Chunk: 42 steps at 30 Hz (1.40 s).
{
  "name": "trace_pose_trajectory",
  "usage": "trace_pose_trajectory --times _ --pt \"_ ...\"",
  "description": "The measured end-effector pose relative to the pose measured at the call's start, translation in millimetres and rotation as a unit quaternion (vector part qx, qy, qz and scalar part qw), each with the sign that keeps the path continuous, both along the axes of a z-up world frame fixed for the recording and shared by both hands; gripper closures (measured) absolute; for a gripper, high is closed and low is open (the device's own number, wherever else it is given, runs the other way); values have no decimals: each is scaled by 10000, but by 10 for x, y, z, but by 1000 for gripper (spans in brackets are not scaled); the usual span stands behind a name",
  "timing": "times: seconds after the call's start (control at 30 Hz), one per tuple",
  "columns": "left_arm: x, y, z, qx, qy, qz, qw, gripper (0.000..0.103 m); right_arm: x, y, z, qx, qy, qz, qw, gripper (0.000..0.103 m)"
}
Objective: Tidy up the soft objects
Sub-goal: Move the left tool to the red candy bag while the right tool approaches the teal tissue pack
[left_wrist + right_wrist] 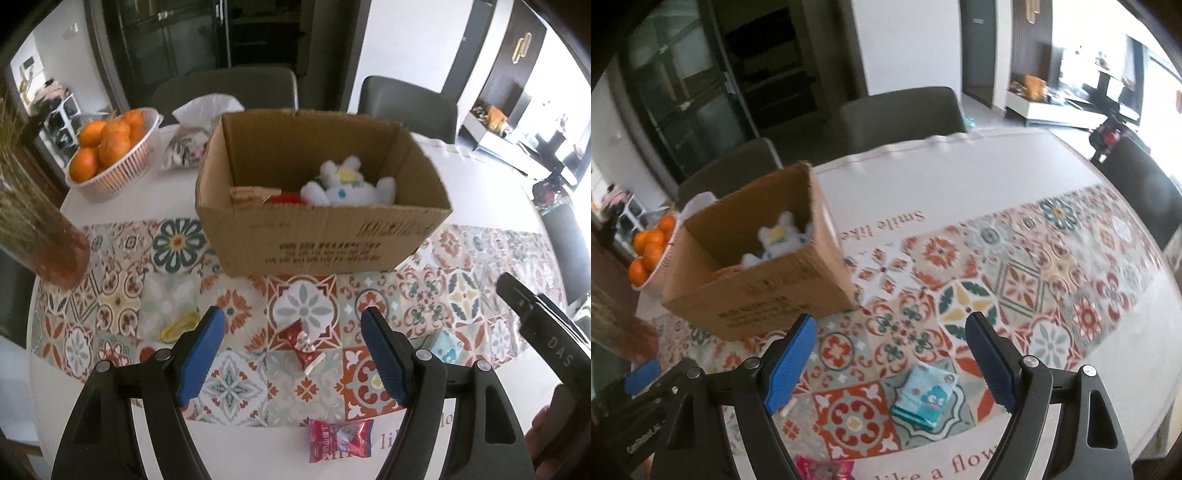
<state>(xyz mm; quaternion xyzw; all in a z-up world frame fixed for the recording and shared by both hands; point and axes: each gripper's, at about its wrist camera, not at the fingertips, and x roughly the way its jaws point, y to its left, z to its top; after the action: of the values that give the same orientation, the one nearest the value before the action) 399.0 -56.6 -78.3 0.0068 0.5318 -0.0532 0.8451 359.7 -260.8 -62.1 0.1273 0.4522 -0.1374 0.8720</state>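
Both our left gripper (pixel 293 354) and right gripper (pixel 890 360) hang released over the bench (pixel 960 177), above a red packet (pixel 306 347) and teal pouch (pixel 923 397) bound for the box (pixel 332 236) at upper centre.

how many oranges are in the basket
5 show in the white basket at the table's far left: one orange lowest in front, one in the middle, one left, two behind. More may be hidden underneath.
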Motion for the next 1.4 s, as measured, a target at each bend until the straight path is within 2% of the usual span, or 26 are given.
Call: trace_pose_trajectory --times 0.33,0.53,0.73,0.83,1.4 --pt "-28 -44 -413 93 431 482 9979 27 -118 -203 -431 410 480 -614 9961 19" --pt "39 -76 -677 181 782 699 9943 28 -116 -248 -726 629 858 -800 9911 19" --pt "108 -140 -883 395 1000 800 9910 28 -103 -301 -979 839 1184 -958 9848 19" --pt "138 -164 -974 379 1090 857 9896 28 -105 -326 -1080 919 1310 -1037 9817 19" --pt "312 -180 -1451 488 1521 942 9827 32 14 -379 -1382 923 1707 -1098 9748 19"
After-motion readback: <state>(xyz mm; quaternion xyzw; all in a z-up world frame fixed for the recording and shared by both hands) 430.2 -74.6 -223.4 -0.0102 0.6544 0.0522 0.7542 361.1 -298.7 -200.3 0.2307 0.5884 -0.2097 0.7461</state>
